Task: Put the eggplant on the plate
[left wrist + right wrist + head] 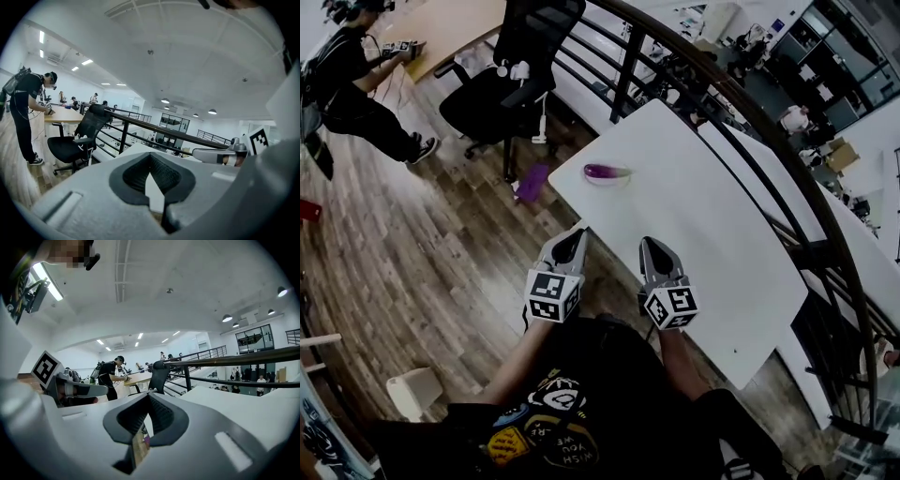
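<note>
A purple eggplant (607, 172) lies on the far left part of the white table (712, 234); a pale plate seems to sit under it, but its rim hardly shows against the tabletop. In the head view my left gripper (571, 236) and my right gripper (650, 246) are held side by side over the table's near left edge, well short of the eggplant. Both are shut, with nothing between the jaws. The left gripper view shows the left gripper's (150, 156) tips meeting in front of the railing. The right gripper view shows the right gripper's (149, 397) tips meeting the same way.
A black railing (741, 108) runs along the table's far side. A black office chair (514, 67) stands beyond the table's left end, with a purple thing (531, 182) on the wooden floor beside it. A person (352, 80) works at a desk at far left.
</note>
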### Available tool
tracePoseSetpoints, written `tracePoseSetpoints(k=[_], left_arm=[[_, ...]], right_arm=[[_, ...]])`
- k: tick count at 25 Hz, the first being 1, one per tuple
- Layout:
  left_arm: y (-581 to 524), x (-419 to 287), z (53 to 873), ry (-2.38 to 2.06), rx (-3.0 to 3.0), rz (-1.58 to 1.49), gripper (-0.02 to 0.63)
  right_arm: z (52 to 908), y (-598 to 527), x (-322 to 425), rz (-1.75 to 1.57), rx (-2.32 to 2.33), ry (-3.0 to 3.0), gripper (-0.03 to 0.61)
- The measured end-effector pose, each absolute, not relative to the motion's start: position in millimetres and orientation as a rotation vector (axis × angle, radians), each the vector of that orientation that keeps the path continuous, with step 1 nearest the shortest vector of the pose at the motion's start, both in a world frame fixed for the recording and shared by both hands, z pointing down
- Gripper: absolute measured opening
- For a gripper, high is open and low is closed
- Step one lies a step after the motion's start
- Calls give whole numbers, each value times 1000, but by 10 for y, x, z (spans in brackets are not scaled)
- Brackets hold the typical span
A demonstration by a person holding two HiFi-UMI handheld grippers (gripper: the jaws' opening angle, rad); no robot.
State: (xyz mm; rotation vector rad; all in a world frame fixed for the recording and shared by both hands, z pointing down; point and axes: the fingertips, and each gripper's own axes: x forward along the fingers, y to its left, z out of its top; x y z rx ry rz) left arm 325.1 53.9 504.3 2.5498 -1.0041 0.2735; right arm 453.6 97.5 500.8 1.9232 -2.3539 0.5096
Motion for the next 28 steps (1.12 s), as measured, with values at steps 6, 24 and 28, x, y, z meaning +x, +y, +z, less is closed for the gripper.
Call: tracePoseSetpoints(k=[6, 24, 28], left_arm=[[1210, 3505, 4813, -1042, 2571, 265, 5], [2542, 3504, 4753, -1096, 2534, 267, 5], [2540, 3456, 4714, -1073, 2582, 296, 5]], right_arm=[[4844, 1567, 4563, 499, 1839, -2438, 3], [4811, 2787, 4491, 517, 1765, -2509, 2], [4769, 2786, 4346, 518, 1772, -2500, 2]])
